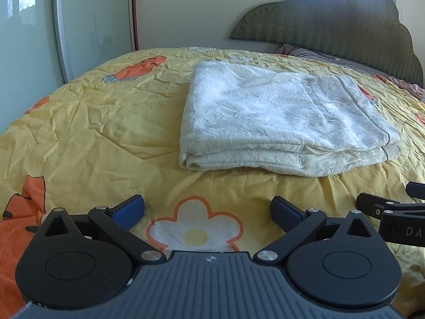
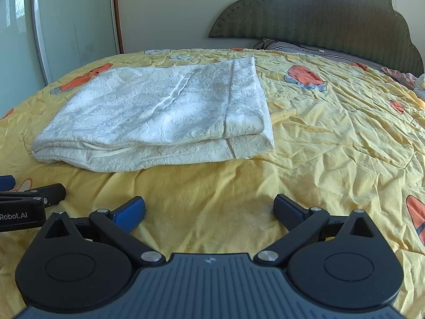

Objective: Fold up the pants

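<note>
Cream-white textured pants (image 1: pixel 279 117) lie folded into a flat rectangular stack on the yellow bedspread (image 1: pixel 93 133); they also show in the right wrist view (image 2: pixel 159 111). My left gripper (image 1: pixel 207 210) is open and empty, low over the bedspread, a short way in front of the stack's near edge. My right gripper (image 2: pixel 209 210) is open and empty, beside the left one, in front of the stack's right end. Each gripper sees the other at its frame edge: the right one (image 1: pixel 393 210) and the left one (image 2: pixel 24 202).
The yellow bedspread (image 2: pixel 332 133) has orange cartoon prints and a white flower (image 1: pixel 195 228). A dark green headboard (image 1: pixel 332 18) and pillows (image 2: pixel 305 46) stand at the far right. A sliding wardrobe door (image 1: pixel 87 21) stands past the bed's far left edge.
</note>
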The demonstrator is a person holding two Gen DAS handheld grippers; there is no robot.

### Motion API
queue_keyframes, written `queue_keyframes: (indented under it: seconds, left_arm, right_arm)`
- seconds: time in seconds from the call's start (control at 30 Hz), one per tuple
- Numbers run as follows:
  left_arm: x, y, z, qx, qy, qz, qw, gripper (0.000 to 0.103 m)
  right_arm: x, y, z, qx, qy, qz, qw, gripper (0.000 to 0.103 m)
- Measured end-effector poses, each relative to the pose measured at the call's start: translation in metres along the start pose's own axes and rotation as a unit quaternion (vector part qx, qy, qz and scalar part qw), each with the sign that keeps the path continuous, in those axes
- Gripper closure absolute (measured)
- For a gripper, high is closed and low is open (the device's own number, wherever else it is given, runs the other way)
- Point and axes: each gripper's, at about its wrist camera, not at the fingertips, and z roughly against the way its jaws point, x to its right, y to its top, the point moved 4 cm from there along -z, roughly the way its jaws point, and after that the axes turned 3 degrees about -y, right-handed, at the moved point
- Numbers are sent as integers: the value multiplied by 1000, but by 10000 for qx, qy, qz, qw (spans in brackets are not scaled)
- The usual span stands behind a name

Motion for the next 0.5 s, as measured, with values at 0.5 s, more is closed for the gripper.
queue_keyframes:
  seconds: [0.5]
  left_arm:
    - [-1, 0, 0, 1, 2, 0, 10000, 0]
  right_arm:
    - [-1, 3, -2, -112, 37, 61, 9999, 0]
